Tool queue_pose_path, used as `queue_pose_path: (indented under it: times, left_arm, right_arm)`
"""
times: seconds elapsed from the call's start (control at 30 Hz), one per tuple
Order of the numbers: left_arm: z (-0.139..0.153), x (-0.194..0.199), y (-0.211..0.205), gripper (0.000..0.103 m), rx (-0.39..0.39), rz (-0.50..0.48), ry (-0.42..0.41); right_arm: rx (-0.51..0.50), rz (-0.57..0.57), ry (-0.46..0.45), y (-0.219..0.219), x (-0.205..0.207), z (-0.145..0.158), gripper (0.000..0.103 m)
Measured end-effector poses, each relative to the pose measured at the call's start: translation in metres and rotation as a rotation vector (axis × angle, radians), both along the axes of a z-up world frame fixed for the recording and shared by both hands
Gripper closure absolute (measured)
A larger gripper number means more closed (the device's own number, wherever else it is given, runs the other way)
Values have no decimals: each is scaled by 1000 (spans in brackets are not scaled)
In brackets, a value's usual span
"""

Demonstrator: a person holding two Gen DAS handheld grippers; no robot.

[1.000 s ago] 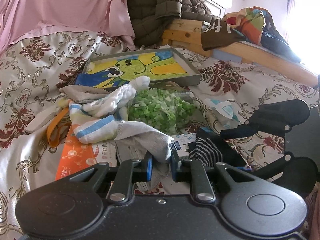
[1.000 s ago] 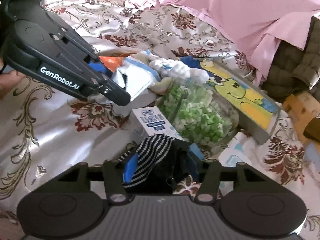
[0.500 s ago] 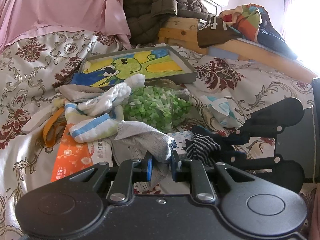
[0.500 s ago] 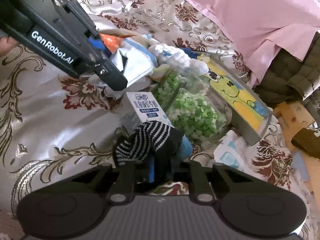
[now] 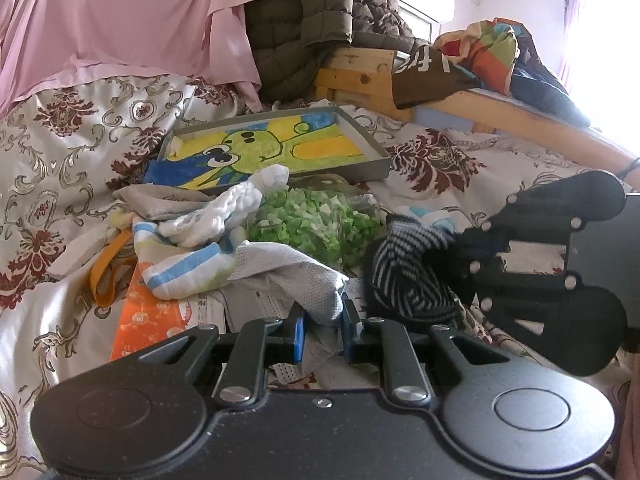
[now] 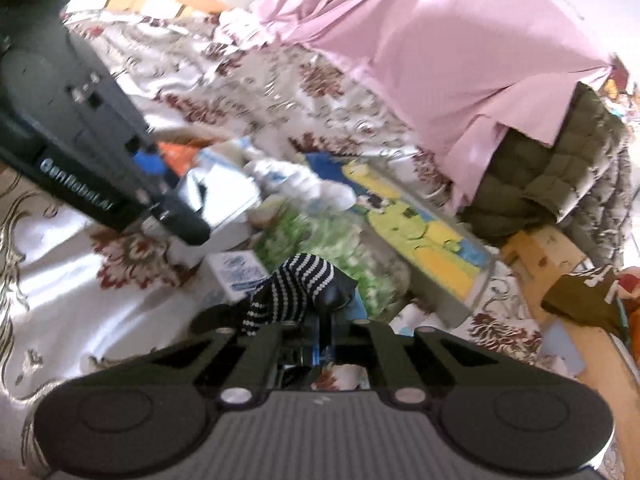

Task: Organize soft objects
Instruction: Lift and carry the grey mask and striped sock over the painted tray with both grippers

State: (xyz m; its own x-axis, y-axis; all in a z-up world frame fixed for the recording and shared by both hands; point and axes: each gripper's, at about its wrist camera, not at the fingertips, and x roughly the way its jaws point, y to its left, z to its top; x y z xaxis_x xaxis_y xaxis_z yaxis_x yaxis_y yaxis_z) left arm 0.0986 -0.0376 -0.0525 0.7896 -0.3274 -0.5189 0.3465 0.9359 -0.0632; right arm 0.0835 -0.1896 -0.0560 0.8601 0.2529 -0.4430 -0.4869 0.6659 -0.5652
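Observation:
My left gripper (image 5: pixel 323 330) is shut on a grey mesh cloth (image 5: pixel 296 276) that lies bunched just ahead of its blue pads. To its right, my right gripper (image 5: pixel 460 248) is shut on a black-and-white striped sock (image 5: pixel 404 268), lifted off the bedspread. In the right wrist view the striped sock (image 6: pixel 292 284) hangs over the closed right gripper (image 6: pixel 320 336), and the left gripper (image 6: pixel 152 196) comes in from the upper left. A pile of small socks lies beyond, among them a blue-striped one (image 5: pixel 180 268) and a white one (image 5: pixel 236 208).
A bag of green pieces (image 5: pixel 316 220) sits mid-bed beside a framed frog picture (image 5: pixel 272 148). An orange packet (image 5: pixel 148 320) and a small white box (image 6: pixel 240 272) lie near the pile. Pink sheet (image 5: pixel 120 20), olive jacket (image 5: pixel 320 16) and a wooden bed rail (image 5: pixel 500 108) stand behind.
The right gripper's jaws closed on the striped sock and raised it off the bed, tilting upward. The left gripper stayed put, still holding the grey cloth.

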Motion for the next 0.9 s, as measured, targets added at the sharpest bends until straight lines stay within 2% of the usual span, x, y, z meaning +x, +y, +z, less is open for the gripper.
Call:
queue_pose_path:
  times: [0.2, 0.43, 0.7, 0.9]
  left_arm:
    - [11, 2, 1, 84, -11, 6, -22]
    - [49, 28, 0, 84, -58, -6, -89]
    - [89, 119, -15, 84, -86, 19, -162]
    - [90, 206, -30, 84, -70, 45, -105]
  right_arm:
    - [27, -7, -37, -4, 2, 8, 98]
    - [127, -43, -86, -15, 26, 37, 98]
    - [225, -121, -155, -19, 117, 52, 98]
    - [403, -259, -96, -40, 199, 43, 97]
